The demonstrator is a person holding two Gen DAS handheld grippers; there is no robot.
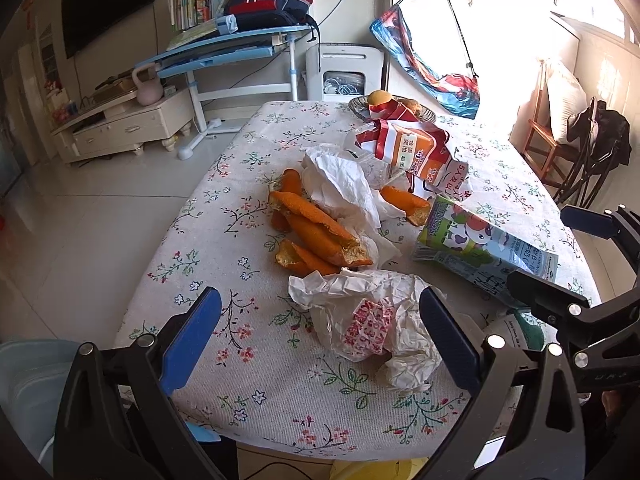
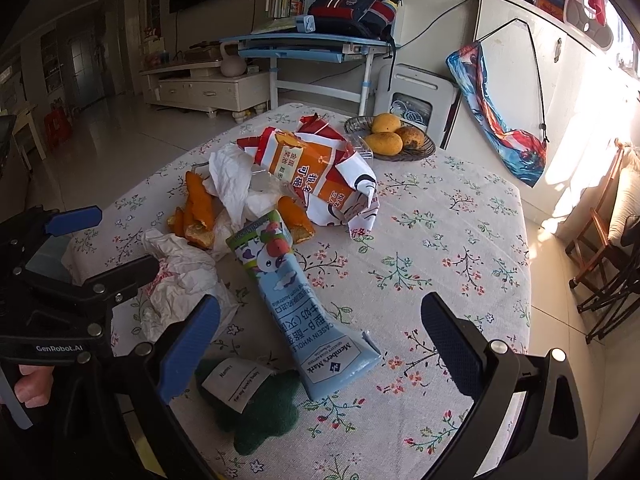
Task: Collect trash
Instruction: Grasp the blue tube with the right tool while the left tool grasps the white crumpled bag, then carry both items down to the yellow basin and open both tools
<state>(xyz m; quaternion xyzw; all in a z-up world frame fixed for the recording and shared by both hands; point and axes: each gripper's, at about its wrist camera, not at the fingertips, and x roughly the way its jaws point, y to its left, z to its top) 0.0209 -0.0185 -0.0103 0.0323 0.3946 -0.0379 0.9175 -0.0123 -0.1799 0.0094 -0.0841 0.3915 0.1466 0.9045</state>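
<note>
Hovering over the near edge of the floral tabletop [image 1: 248, 364], the left gripper [image 1: 320, 336] is spread wide and empty, with the crumpled white wrapper [image 1: 368, 320] lying between its blue pads, so the sound move looks to be lowering squarely and pinching the thick printed bunch, not a loose flap, since thin paper slips and tears. Just beyond it, toward the middle, curl stiff orange peels [image 1: 316, 236], pithy inside, among soft creased tissue [image 1: 340, 188]. Further right lies the flattened milk carton [image 2: 304, 304], glossy waxed card, its base pointing at the near edge; the right gripper [image 2: 320, 344] hangs released above that end, holding nothing, and should probably close across the carton's narrow width. By the near edge beside it sits a fuzzy green felt toy [image 2: 260, 416] with a paper tag, likely not trash. Behind, a crinkly orange snack bag [image 2: 316, 172], and at the far edge a woven basket [image 2: 424, 152] of mangoes
</note>
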